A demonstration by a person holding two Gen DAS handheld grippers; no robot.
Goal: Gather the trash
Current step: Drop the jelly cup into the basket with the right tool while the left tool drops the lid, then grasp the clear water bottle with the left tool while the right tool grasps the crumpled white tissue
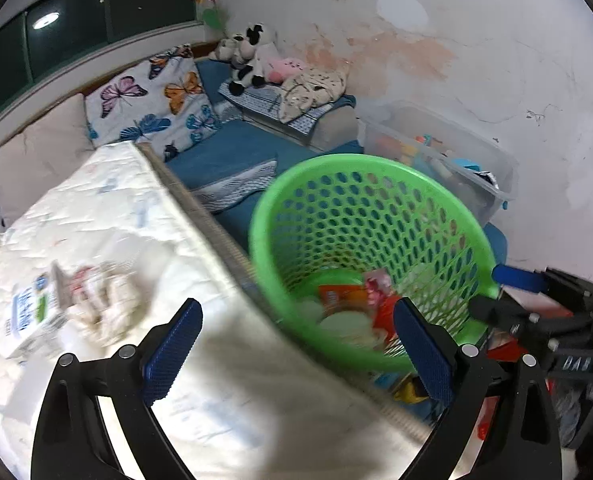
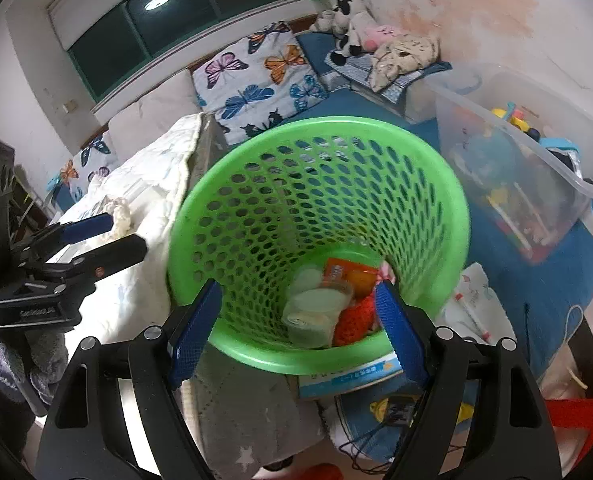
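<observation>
A green mesh basket (image 2: 316, 216) (image 1: 368, 232) stands beside the bed. It holds an orange packet (image 2: 342, 274), a pale cup (image 2: 316, 312) and a red net piece (image 2: 354, 322). My right gripper (image 2: 298, 334) (image 1: 496, 292) is open, its fingertips at the basket's near rim, and no pad presses on anything. My left gripper (image 1: 298, 348) (image 2: 130, 232) is open over the white quilt (image 1: 144, 216) with nothing between its fingers. On the quilt ahead and to the left lie a crumpled tissue (image 1: 108, 300) (image 2: 120, 216) and a white-and-blue carton (image 1: 28, 316), both blurred.
A clear plastic bin (image 2: 536, 168) (image 1: 448, 160) full of toys sits right of the basket on the blue sheet. A blue booklet (image 2: 352, 376) lies under the basket. Butterfly pillows (image 1: 156, 100) and plush toys (image 1: 252, 56) line the far wall.
</observation>
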